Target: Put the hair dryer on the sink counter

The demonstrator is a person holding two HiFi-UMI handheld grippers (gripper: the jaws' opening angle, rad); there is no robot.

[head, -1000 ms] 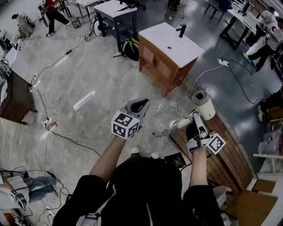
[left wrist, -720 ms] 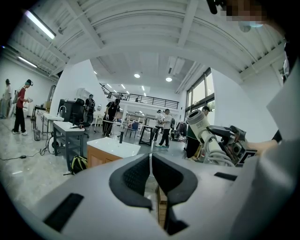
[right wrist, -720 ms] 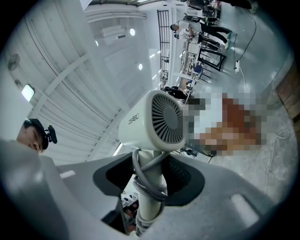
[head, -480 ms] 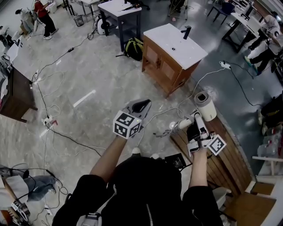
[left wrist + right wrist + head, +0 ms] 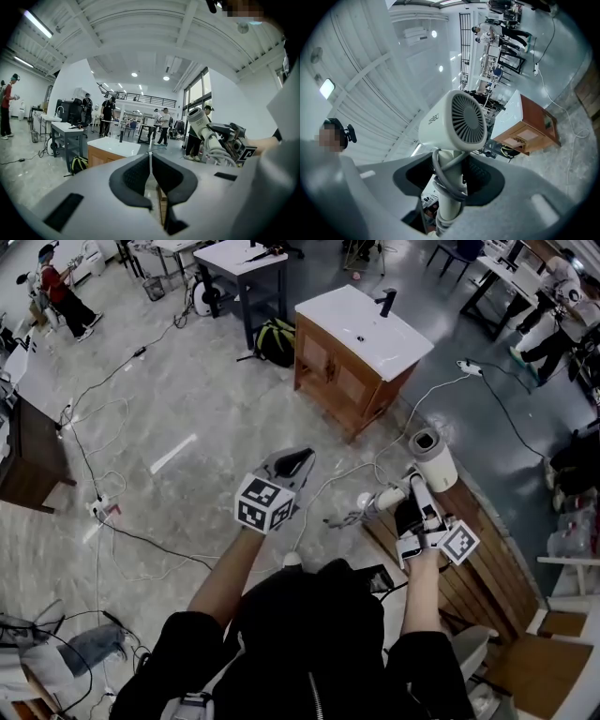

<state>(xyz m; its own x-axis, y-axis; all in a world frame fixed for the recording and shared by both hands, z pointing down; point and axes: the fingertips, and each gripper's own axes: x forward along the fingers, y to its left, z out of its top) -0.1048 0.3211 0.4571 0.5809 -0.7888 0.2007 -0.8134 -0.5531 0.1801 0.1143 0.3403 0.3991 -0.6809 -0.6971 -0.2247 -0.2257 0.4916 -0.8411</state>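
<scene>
A white hair dryer with its cord wound round the handle is carried in mid-air; my right gripper is shut on that handle. In the right gripper view the hair dryer shows its round grille, and the handle sits between the dark pads. The sink counter, a wooden cabinet with a white top and a black tap, stands on the floor ahead. My left gripper is shut with nothing in it, and in the left gripper view its gripper points toward the sink counter.
Cables trail over the polished floor. A wooden slatted platform lies at the right. A dark table and a backpack stand behind the counter. People work at desks at the far edges.
The sink counter and the floor have shifted slightly in the head view as the person moves. Both grippers keep the same pose, and the hair dryer stays held.
</scene>
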